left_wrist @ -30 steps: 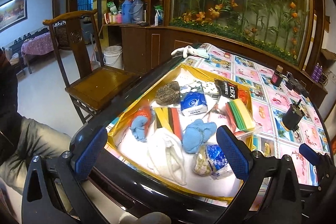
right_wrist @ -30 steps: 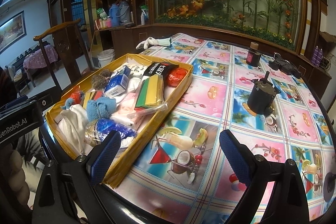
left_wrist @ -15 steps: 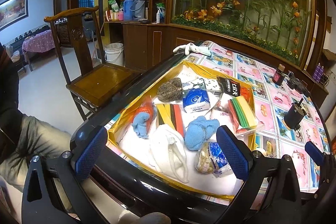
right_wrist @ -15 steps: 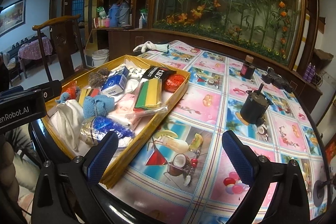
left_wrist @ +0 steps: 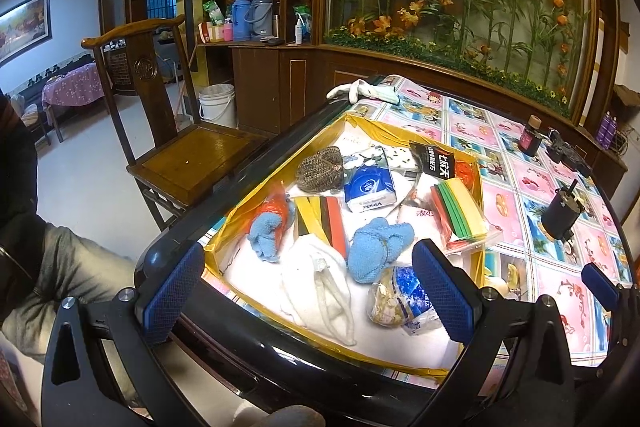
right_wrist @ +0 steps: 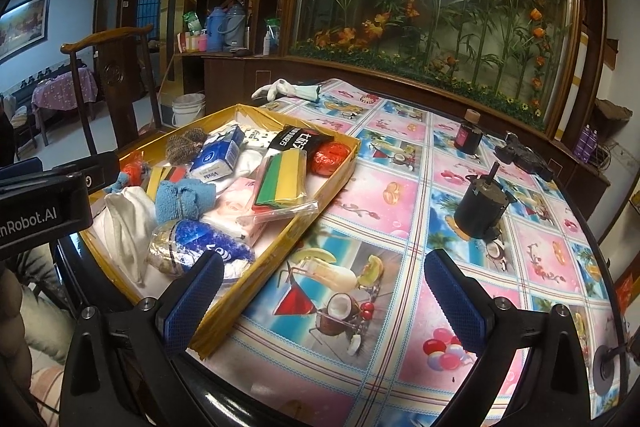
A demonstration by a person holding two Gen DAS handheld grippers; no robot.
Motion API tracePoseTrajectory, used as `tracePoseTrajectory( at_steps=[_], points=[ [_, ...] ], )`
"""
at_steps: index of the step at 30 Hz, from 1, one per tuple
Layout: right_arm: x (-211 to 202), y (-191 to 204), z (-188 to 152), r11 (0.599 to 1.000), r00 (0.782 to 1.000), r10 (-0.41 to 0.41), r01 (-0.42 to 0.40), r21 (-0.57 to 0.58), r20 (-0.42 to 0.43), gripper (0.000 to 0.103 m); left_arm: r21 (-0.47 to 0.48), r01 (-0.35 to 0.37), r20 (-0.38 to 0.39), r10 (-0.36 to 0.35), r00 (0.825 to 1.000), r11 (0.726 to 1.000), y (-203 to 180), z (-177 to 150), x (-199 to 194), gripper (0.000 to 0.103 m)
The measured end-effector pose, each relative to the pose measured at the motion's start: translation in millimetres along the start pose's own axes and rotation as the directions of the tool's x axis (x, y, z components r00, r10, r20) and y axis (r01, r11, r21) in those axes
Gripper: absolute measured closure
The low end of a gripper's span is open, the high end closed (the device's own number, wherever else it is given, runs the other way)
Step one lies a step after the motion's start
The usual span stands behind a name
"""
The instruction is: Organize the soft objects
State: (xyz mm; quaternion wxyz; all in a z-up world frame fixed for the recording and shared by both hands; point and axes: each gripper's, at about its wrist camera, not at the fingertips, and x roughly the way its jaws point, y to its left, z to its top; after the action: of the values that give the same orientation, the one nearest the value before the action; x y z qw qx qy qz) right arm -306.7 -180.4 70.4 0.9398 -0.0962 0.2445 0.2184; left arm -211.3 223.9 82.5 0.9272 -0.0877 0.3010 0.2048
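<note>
A: A round table point(right_wrist: 400, 227) under a glossy cartoon-print oilcloth, a glass wall of artificial flowers behind it.

B: And the soft things?

A: All inside the shallow yellow cardboard tray point(left_wrist: 478, 187) at the table's edge: a white drawstring cloth bag point(left_wrist: 320, 279) at its near side, a light blue knitted cloth point(left_wrist: 376, 247) just beyond (a blue tissue pack point(left_wrist: 368, 189) farther in).

B: The tools?

A: The left gripper point(left_wrist: 308, 295) hangs before the tray, jaws wide apart and empty. The right gripper point(right_wrist: 324, 303), beside the tray's near corner, is spread too, gripping nothing.
</note>
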Motion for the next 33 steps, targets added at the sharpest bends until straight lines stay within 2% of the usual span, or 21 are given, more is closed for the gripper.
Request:
tracePoseTrajectory(
  at_steps=[26, 33],
  points=[
    [9, -3, -3, 1.0, 0.999, -0.025, 0.025, 0.002, -0.037, 0.001, 0.018, 0.001, -0.027, -0.001, 1.0, 1.0, -5, -1, 6, 0.0],
    [11, -4, 13, 0.998, 0.999, -0.04, 0.04, -0.056, -0.01, 0.001, 0.026, 0.012, 0.023, -0.013, 1.0, 1.0, -27, 17, -3, 0.0]
  ],
)
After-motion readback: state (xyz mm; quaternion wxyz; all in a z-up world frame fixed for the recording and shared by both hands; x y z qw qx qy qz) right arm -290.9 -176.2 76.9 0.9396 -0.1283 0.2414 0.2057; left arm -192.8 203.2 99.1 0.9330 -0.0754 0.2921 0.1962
